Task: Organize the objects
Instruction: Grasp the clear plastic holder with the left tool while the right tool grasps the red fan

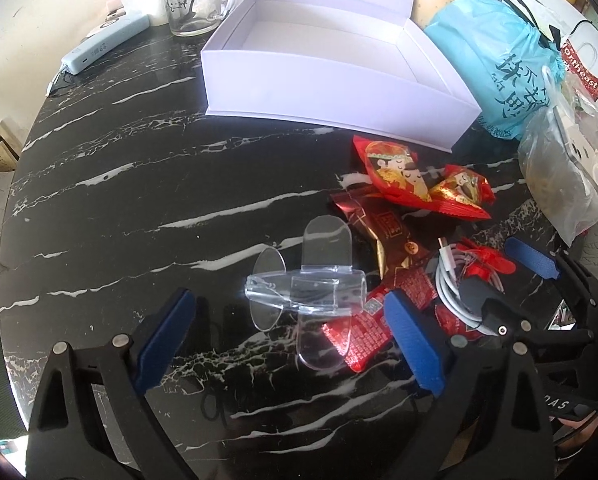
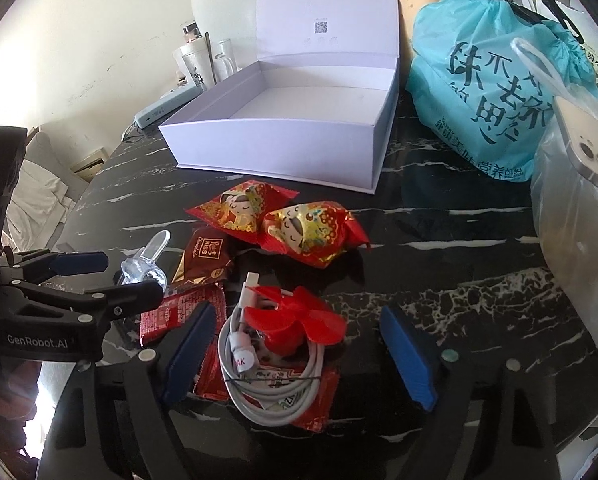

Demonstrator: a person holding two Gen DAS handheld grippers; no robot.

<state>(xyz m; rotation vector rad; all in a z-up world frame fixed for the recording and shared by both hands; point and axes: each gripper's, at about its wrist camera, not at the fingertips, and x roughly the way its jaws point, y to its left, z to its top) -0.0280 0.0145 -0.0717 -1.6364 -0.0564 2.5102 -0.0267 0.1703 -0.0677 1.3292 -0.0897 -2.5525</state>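
1. Left gripper (image 1: pixel 289 330), bottom of the left wrist view: jaws spread wide, nothing pinched. The clear plastic stand (image 1: pixel 305 290) lies on the table right btwn the two blue pads but they aren't touching it. Its long axis runs roughly left-right in frame, i.e. across the gap, pad to pad.
2. Right gripper (image 2: pixel 299 354), bottom of the right wrist view: jaws apart too, w/ the coiled white cable (image 2: pixel 267 380) and the red toy fan (image 2: pixel 295 322) sitting on top of it in the gap. Left pad looks v close to the coil, can't tell if it's touching. No grip yet imo.
3. So left hand is nearer the stand, right hand nearer the cable+fan. Each target sits straight ahead, just past the fingertips.
4. Under and around those: small red snack packets (image 2: pixel 179 312), a dark chocolate wrapper (image 2: pixel 207 254), then two bigger red candy bags (image 2: pixel 275 222) mid-frame.
5. Further back, upper centre: the open white box (image 2: pixel 283 156), lid up, empty inside. Prob where everything goes.
6. Hard to see: the stand is transparent so its edges blur into the marble table (image 1: pixel 119 200); the packets under the cable are mostly covered; the blue plastic bag (image 2: pixel 491 92) at upper right and the clear bag by it are cut off by the frame edge.
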